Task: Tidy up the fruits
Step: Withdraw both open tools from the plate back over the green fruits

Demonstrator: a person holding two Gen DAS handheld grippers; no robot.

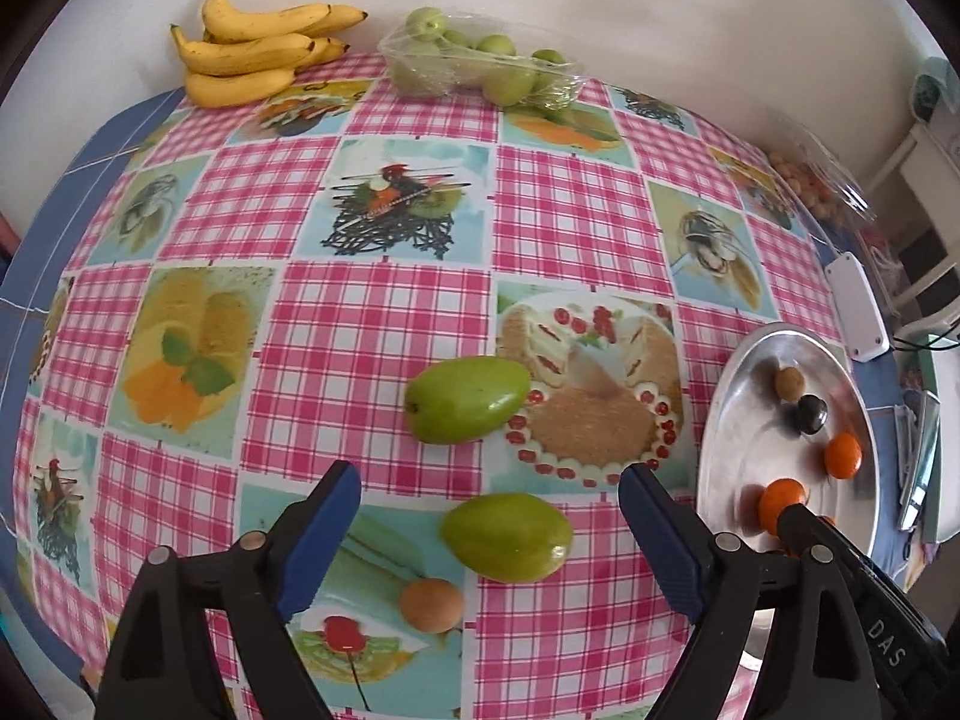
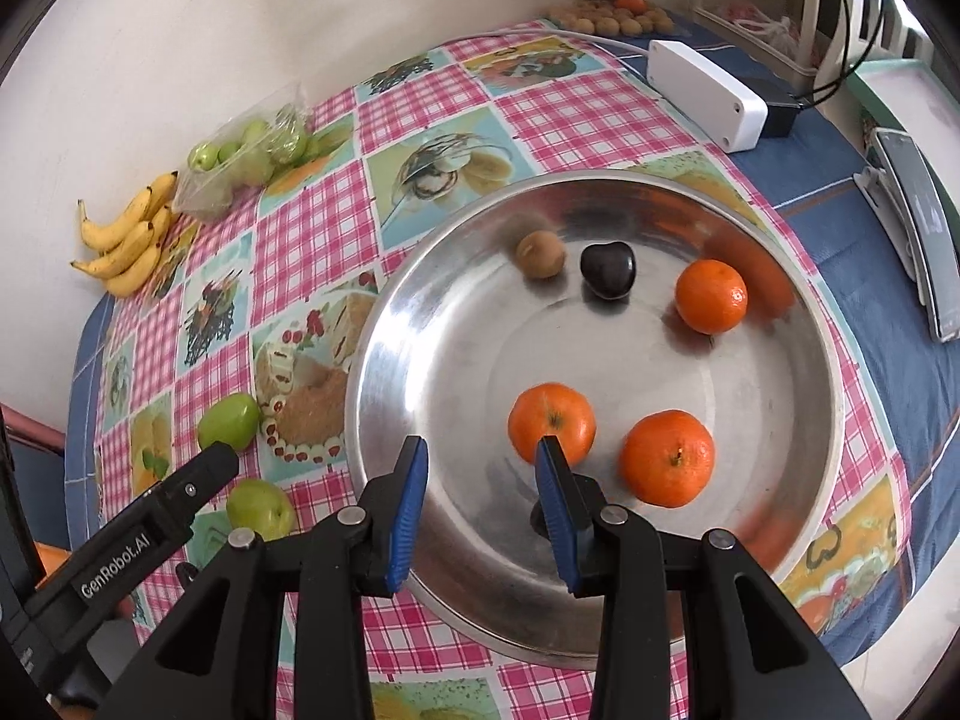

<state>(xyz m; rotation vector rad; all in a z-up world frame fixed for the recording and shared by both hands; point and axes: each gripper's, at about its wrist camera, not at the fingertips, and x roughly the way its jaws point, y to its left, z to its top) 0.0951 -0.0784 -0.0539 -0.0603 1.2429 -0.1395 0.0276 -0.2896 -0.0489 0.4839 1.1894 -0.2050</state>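
My left gripper (image 1: 489, 531) is open and empty above two green mangoes, one just ahead (image 1: 467, 399) and one between the fingers (image 1: 507, 537), with a small brown fruit (image 1: 431, 605) below. My right gripper (image 2: 482, 495) is open and empty over the steel plate (image 2: 798, 420). The plate holds three oranges, one nearest the fingers (image 2: 552, 420), one beside it (image 2: 667, 457) and one farther back (image 2: 711, 295), plus a dark plum (image 2: 607, 270) and a brown fruit (image 2: 541, 253). The plate also shows in the left wrist view (image 1: 744, 372).
Bananas (image 1: 258, 54) and a bag of green fruit (image 1: 480, 63) lie at the far edge by the wall. A white box (image 2: 708, 93) and a tray of small brown fruit (image 2: 612, 21) sit beyond the plate. The left gripper's body (image 2: 126, 552) is left of the plate.
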